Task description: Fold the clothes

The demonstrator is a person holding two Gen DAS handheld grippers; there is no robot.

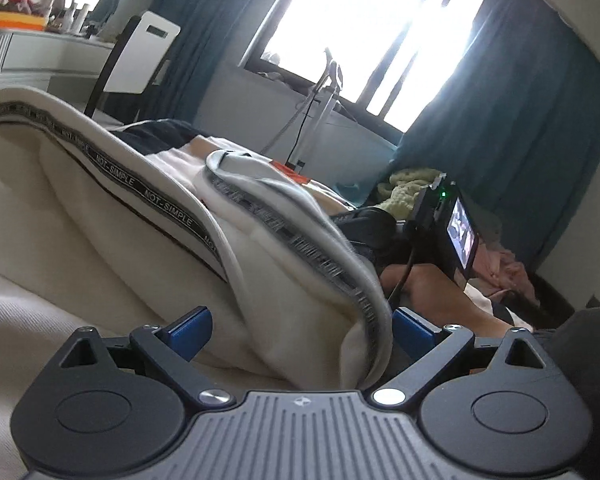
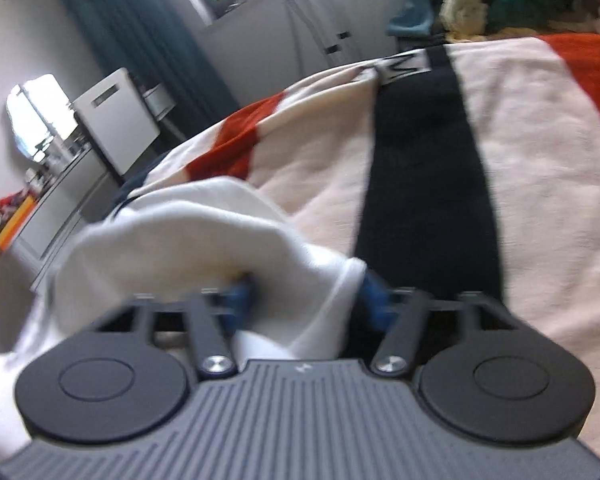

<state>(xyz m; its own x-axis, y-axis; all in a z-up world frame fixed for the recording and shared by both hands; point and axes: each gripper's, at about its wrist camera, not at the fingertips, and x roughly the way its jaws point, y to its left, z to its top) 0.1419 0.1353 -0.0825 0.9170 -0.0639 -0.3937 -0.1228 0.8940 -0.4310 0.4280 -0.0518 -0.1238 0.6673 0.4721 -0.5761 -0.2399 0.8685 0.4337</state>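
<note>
A cream garment point(image 1: 100, 216) with a black "NOT-SIMPLE" tape stripe lies heaped on the bed. My left gripper point(image 1: 300, 334) is open, its blue pads point(image 1: 190, 330) wide apart, with a fold of the garment's striped edge lying between them. My right gripper point(image 2: 306, 298) has a bunch of the white cloth point(image 2: 188, 232) lying between its blue pads point(image 2: 240, 296), which stand apart. It hovers over a blanket point(image 2: 540, 168) with cream, red and black bands. The right gripper's body with its lit screen shows in the left wrist view point(image 1: 456, 232).
A white chair point(image 1: 140, 56) and a cluttered white dresser point(image 1: 40, 44) stand at the left. A bright window with teal curtains point(image 1: 520, 112) is behind. Loose clothes point(image 1: 500, 268) lie piled at the right, and a white stand point(image 1: 320, 112) stands by the window.
</note>
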